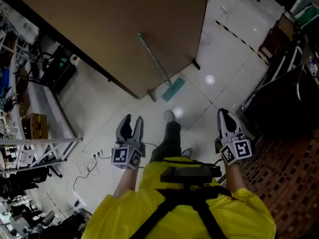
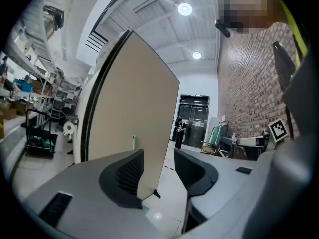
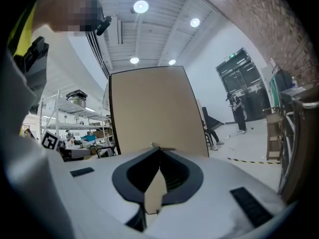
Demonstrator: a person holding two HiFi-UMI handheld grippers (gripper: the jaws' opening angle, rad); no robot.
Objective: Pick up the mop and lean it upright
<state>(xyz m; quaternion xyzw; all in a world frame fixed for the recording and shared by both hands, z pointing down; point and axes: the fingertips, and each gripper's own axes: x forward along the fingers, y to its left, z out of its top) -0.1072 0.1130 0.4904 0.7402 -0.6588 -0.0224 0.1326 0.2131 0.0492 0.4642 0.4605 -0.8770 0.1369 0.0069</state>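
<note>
The thin-poled mop [image 1: 157, 62] leans its flat teal pad-end on the glossy floor [image 1: 219, 54] against a smooth brown board [image 1: 119, 24], the left hand-held gripper [image 1: 133, 119] released and empty, the right hand-held gripper [image 1: 223, 114] clenched on nothing.

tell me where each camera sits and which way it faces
Head view: on the person's head, looking steeply down at the mop leaning on the brown panel; shows yellow top, a leg, left gripper, right gripper.
Left gripper view: on the left gripper, facing along its open, empty jaws to the panel's edge and a brick wall.
Right gripper view: on the right gripper, facing along its shut jaws to the panel's face.
Shared: all three see the panel.
</note>
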